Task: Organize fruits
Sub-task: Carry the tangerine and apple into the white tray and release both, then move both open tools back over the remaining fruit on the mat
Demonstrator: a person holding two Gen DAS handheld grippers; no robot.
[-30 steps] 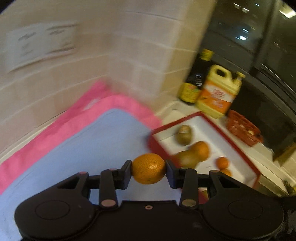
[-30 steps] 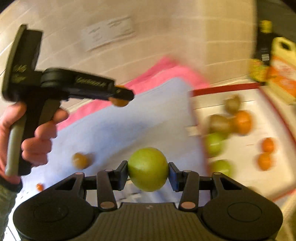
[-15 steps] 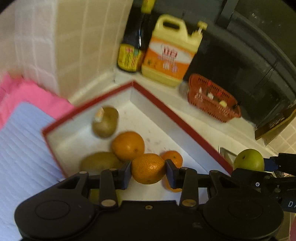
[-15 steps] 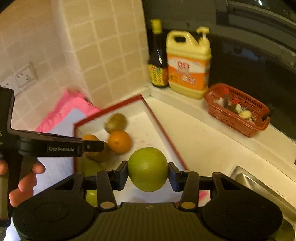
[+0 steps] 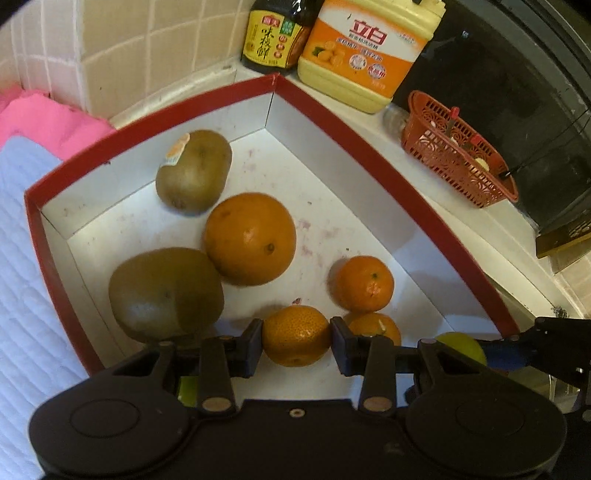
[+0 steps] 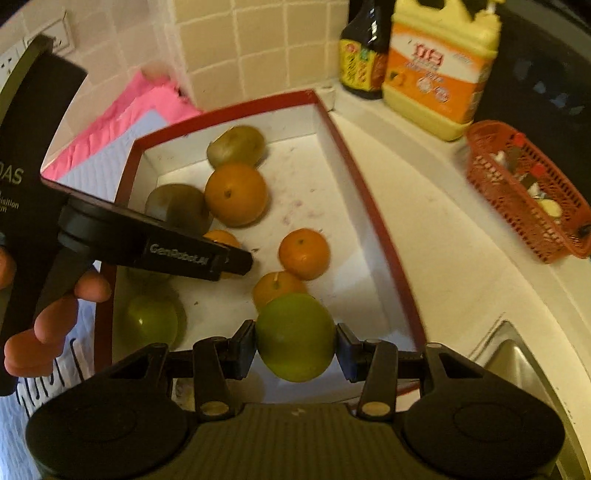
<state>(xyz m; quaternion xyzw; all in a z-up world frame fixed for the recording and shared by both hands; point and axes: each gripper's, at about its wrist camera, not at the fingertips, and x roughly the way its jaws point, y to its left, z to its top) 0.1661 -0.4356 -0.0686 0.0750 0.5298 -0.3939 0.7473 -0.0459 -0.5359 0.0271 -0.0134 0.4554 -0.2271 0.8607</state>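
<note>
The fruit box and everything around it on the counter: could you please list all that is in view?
box: one, red rim, white inside, on the counter
kiwis: two, brown, far left of the box
large orange: one, orange, between the kiwis
mandarins: two loose, orange, right part of the box
green fruit: one loose, near left of the box
sauce bottle: one, dark, by the wall
jug: one, yellow-orange, beside it
basket: one, red, right
cloths: pink under pale blue, left
sink: corner, right
left hand-held gripper: shut on a third mandarin
right hand-held gripper: shut on a green fruit
</note>
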